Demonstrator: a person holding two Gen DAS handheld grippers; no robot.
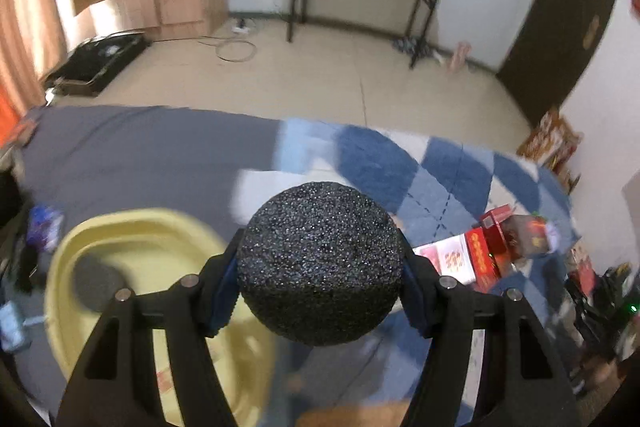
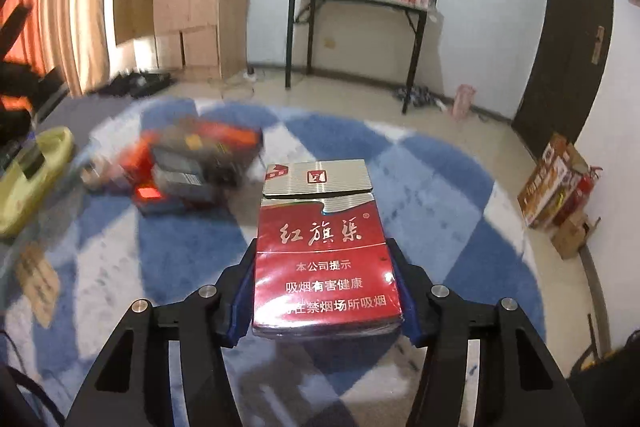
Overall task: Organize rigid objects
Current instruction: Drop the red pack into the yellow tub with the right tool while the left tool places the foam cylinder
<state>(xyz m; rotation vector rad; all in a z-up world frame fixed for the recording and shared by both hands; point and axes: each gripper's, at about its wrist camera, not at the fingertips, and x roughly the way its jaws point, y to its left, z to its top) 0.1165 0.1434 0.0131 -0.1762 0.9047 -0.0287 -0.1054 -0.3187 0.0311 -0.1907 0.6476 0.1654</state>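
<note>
Black foam ball (image 1: pixel 320 263) sitting clenched between my left gripper (image 1: pixel 320 291) pads, hanging above checked blue blanket (image 1: pixel 452 183), yellow basin (image 1: pixel 132 239) lying just beside at lower left. Red cigarette pack (image 2: pixel 324 259) being gripped by its long sides in my right gripper (image 2: pixel 326 301), silver lid end pointing away, blurred pile of red boxes (image 2: pixel 192 163) resting on blanket beyond, toward left edge.

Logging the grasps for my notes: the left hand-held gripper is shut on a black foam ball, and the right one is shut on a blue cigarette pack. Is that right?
Not quite: the pack is red and silver, not blue. The right wrist view shows the right hand-held gripper shut on the red cigarette pack. The left hand-held gripper is indeed shut on the black foam ball.
</note>
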